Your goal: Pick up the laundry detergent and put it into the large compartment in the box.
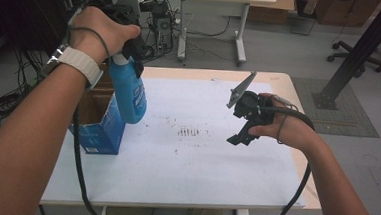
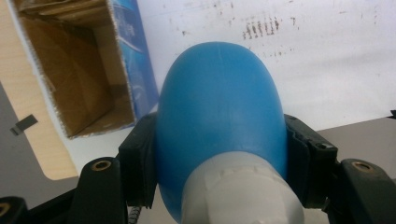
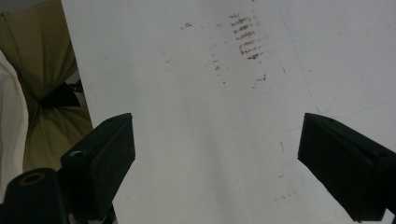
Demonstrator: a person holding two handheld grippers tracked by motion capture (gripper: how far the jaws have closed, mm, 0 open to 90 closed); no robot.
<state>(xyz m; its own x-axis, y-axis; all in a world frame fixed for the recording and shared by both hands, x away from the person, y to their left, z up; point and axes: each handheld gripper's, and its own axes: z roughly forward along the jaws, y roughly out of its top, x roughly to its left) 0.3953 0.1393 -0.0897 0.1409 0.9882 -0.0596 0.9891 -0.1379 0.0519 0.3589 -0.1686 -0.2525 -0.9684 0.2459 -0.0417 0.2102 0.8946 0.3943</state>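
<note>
Blue bottle, blue-and-brown carton, white sheet with brown smudges

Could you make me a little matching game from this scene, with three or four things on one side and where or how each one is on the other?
Things:
1. blue spray bottle
2. cardboard box
3. right gripper
4. brown smudges

States:
A. fingers apart, nothing between them, above the white sheet
B. standing open-topped at the table's left edge
C. marked on the middle of the white sheet
D. clamped near its neck in the left gripper, held up beside the box

Pairs: 1-D, 2-B, 3-A, 4-C
</note>
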